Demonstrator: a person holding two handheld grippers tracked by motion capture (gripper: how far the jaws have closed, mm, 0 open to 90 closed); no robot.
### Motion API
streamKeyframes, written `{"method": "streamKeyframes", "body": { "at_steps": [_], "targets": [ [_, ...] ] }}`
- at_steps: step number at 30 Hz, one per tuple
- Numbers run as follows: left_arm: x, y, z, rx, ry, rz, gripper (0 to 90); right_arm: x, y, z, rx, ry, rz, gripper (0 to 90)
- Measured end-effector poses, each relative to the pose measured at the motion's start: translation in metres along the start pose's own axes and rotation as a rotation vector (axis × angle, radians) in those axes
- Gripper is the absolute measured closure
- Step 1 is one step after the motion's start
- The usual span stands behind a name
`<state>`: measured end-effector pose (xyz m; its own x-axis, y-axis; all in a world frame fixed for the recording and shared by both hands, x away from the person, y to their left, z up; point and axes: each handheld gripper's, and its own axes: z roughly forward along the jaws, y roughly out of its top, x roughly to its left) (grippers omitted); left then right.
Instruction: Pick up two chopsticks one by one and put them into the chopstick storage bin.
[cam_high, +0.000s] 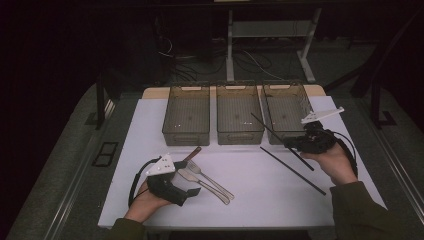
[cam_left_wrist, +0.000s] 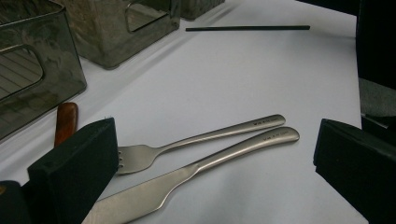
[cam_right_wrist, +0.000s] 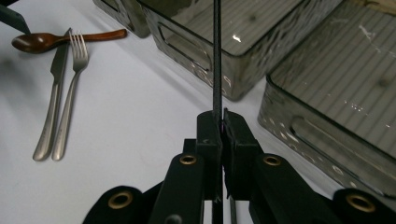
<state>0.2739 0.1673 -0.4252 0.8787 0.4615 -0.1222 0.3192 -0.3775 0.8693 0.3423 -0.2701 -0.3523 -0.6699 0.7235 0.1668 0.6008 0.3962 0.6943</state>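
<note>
Right gripper (cam_right_wrist: 219, 123) has its jaws clamped tight on one thin black chopstick (cam_right_wrist: 217, 56), which sticks out ahead of the jaws and crosses over the near rim of the right-hand smoky translucent plastic bin (cam_high: 285, 112); the second black chopstick (cam_high: 292, 170) lies flat on the white table (cam_high: 260, 200), just in front of that bin. Left gripper (cam_high: 176, 186) sits low at the table's near left with jaws wide apart and nothing between them, just beside the steel fork (cam_left_wrist: 196, 140), steel knife (cam_left_wrist: 187, 177) and brown wooden spoon (cam_right_wrist: 56, 39).
</note>
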Motion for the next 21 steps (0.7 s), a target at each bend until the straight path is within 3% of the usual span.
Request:
{"method": "streamKeyframes", "body": {
  "at_steps": [21],
  "targets": [
    [0.000, 0.001, 0.000, 0.005, 0.000, 0.009, 0.0, 0.026, 0.056, 0.031, 0.006, 0.007, -0.021, 85.8]
  ]
}}
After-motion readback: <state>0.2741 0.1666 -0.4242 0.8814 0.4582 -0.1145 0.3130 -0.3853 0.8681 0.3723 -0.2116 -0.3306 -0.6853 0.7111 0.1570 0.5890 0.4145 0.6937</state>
